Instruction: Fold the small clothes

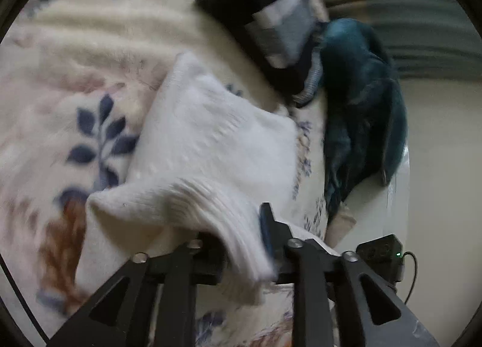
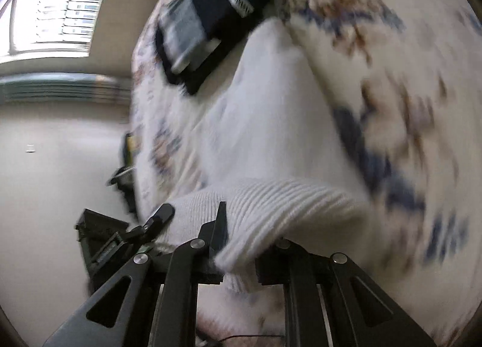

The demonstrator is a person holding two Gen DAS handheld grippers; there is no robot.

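A white sock [image 1: 211,142] lies stretched over the floral blanket [image 1: 75,75], with its ribbed cuff lifted toward the camera. My left gripper [image 1: 241,241] is shut on one side of that cuff; one black finger [image 1: 266,226] shows and the other is hidden behind the fabric. In the right wrist view the same sock [image 2: 271,124] runs away from me, and my right gripper [image 2: 253,238] is shut on the cuff's other side, its left finger [image 2: 221,226] pressed into the ribbing. Both views are blurred.
A stack of folded dark and grey clothes [image 1: 265,15] [image 2: 205,24] lies beyond the sock's toe. A teal garment [image 1: 361,99] hangs over the bed's edge. Pale floor [image 2: 60,166] lies beside the bed, and a window [image 2: 54,6] is in the far wall.
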